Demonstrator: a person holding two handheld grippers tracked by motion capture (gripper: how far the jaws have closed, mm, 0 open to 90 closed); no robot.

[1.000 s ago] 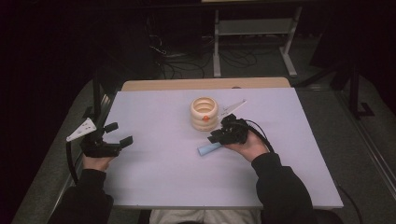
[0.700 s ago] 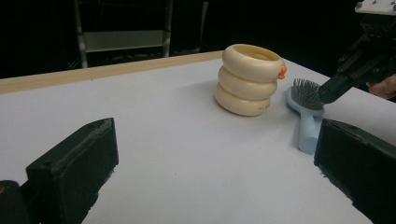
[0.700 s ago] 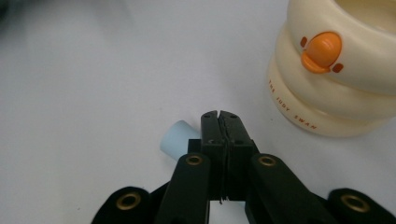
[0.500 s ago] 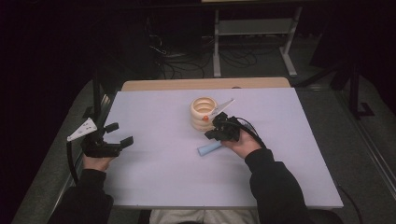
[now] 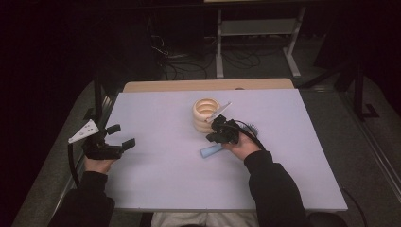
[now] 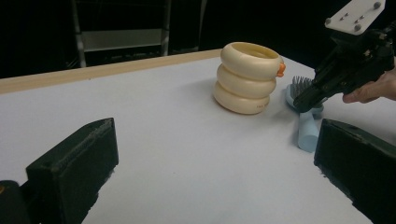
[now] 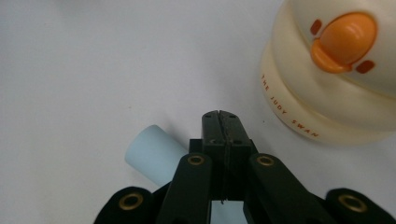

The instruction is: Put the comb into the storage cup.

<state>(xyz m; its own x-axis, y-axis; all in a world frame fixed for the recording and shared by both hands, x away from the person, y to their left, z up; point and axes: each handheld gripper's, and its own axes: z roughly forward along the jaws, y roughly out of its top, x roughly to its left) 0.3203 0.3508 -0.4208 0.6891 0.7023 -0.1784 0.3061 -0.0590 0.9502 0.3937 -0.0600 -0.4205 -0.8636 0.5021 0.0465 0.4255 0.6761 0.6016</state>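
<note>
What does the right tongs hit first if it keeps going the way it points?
Probably the blue brush handle just under the shut right tongs, or the table beside it. The cream holder sits off to one side. Depth is unclear.

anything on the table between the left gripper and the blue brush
No. In the high view only bare table lies between the left gripper and the blue brush; the cream cup stands farther back.

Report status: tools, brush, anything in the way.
Left tool open, idle at table's left. Right tool shut, jaws together above the blue brush, not gripping it. Cream ring-shaped holder stands close beside.
</note>
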